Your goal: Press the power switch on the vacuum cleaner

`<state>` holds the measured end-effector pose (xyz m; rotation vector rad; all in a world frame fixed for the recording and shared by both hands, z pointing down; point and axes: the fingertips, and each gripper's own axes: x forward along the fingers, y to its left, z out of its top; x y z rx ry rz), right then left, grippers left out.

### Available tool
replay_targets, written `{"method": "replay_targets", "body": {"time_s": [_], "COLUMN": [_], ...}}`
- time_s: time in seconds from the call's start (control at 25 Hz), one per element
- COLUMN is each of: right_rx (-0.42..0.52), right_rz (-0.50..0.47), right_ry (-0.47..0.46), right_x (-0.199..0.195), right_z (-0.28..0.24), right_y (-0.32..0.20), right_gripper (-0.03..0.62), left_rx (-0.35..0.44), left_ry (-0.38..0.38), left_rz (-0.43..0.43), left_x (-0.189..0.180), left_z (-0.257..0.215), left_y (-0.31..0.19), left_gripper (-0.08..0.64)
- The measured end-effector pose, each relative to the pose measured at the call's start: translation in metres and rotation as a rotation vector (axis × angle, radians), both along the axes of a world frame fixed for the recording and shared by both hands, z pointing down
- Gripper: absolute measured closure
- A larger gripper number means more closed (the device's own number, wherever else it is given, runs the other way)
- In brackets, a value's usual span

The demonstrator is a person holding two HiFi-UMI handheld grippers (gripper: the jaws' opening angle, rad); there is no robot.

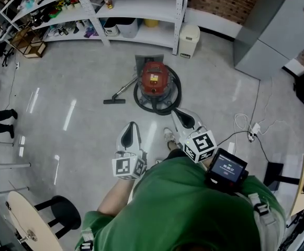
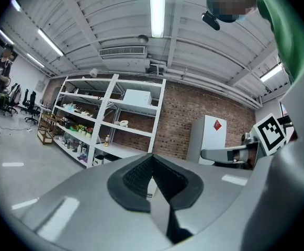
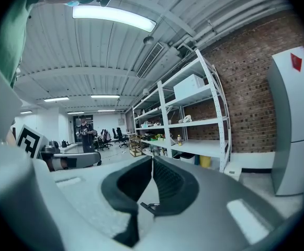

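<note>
Vacuum cleaner [image 1: 154, 83], with a red body, stands on the grey floor [image 1: 78, 129] in front of the person, well apart from both grippers. A black hose [image 1: 168, 104] lies in a loop around the body. A thin wand goes out to the left and ends in a dark floor nozzle [image 1: 114, 101]. The power switch is too small to make out in the head view.

The left gripper [image 1: 132, 125] is held low and near the person's chest, and it points forward toward the vacuum cleaner. In the left gripper view its two dark pads [image 2: 136, 174] meet at the tip, so the jaws are closed and nothing is between them. The right gripper [image 1: 177, 112] is just beside it, a little more forward, and points the same way. In the right gripper view its pads [image 3: 170, 182] also touch each other along the middle line, with nothing held between them.

Behind the vacuum cleaner a white shelf unit [image 1: 141, 7] with many small things stands along the brick wall, and a small white bin [image 1: 189, 40] stands at its right end. A power strip [image 1: 254, 130] with white cables lies on the floor to the right. A black stool [image 1: 63, 211] is at the lower left.
</note>
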<state>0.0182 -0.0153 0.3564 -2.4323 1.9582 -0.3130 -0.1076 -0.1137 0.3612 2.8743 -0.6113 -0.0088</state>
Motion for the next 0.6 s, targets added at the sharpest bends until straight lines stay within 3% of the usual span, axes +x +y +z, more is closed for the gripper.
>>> {"method": "replay_targets", "body": {"time_s": [0.6], "right_rx": [-0.001], "right_rz": [0.006], "right_ry": [0.010], "right_x": [0.0035], "right_z": [-0.0012], "right_y": [-0.0038], "right_gripper": [0.588], "left_rx": [-0.005], "left_ry": [0.003], "left_rz": [-0.001], "left_x": [0.0027], "left_z": [0.0009], "left_y": [-0.0049], "left_gripper": [0.552]}}
